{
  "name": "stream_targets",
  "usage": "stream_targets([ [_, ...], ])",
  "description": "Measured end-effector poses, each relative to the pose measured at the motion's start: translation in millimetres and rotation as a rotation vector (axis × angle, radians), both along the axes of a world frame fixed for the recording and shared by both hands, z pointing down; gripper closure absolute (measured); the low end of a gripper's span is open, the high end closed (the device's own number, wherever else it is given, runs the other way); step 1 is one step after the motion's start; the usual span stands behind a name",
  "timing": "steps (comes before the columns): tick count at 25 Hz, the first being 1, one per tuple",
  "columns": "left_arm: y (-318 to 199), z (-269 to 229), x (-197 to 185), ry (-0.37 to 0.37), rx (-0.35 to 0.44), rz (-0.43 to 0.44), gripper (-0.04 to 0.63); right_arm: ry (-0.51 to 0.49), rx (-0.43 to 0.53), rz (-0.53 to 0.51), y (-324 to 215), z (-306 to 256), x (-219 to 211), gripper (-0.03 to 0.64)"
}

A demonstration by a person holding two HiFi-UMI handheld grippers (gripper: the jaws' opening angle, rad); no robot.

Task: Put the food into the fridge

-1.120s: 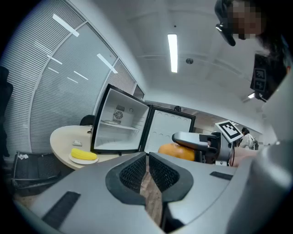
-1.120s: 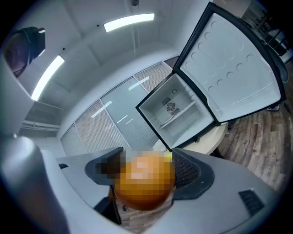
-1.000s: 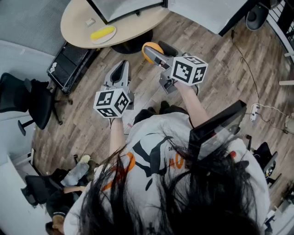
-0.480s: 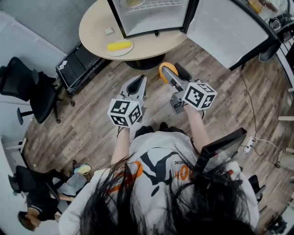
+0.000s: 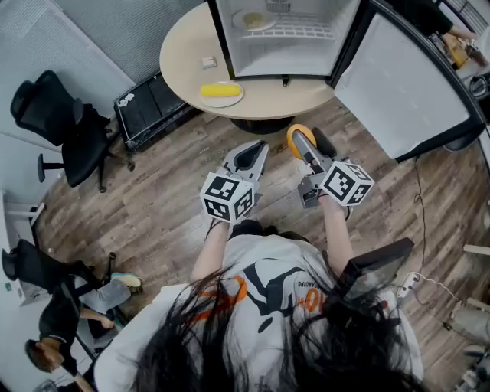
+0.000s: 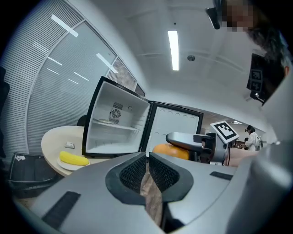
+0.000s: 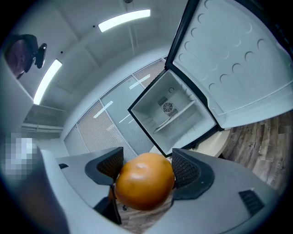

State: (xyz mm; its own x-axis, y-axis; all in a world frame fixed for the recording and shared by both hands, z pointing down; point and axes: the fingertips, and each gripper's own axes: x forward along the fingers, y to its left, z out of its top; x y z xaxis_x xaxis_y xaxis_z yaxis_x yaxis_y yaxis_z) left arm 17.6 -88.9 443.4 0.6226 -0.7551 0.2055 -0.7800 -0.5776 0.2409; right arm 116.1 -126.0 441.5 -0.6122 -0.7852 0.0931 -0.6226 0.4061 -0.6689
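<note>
We grip orange in right hand-held gripper; left hand-held gripper closed, empty. Fridge stands open on tabletop beside plate with perhaps banana.

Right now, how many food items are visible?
3: round orange fruit in the right gripper; long yellow food on a white plate on the table; pale food plated inside the fridge. Others may be hidden.

No text, brand or number can be read. The cubes on the left tool and right tool carry only black-and-white square marker patterns, with no letters or digits. The person's shirt bears small lettering and orange shapes, too small and too covered to read.
</note>
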Motion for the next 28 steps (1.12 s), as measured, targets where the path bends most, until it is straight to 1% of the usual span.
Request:
stream_targets([
  [2,1.7,1.9,-0.6,-0.013,-0.004,-0.015,0.581,-0.013,-0.003,-0.011,-2.9,2.5,1.0,0.273],
  [7,0.8,8.7,-8.2,-0.019,-0.028,-0.055,0.581,-0.025,-0.009,-0.033,-5.8,6.8,0.1,0.273],
  [10,-8.2,8.2,-8.4,-0.022,-0.032,-0.059,0.581,-0.029,-0.017,-0.033,-10.6,9.6,1.0,0.273],
  [14,-25.5,8.6,-4.6,-0.03,-0.032,-0.04,0.581,-0.035,-0.029,-0.02,-25.1,15.5,3.3,0.273],
  [19,-60.8,16.4,-3.5,-0.036,-0.039,-0.005,0.581,-0.026,-0.038,-0.003,-55.1,21.5,0.2,0.273],
  [25,-113.5,15.5,-9.6,-0.056,-0.032,0.057,0.581,-0.04,-0.061,0.038,-107.2,24.8,-12.2,0.273],
  [28,-141.0,17.7,-16.4,-0.05,-0.04,0.08,0.581,-0.028,-0.068,0.052,-136.8,24.7,-22.1,0.273],
])
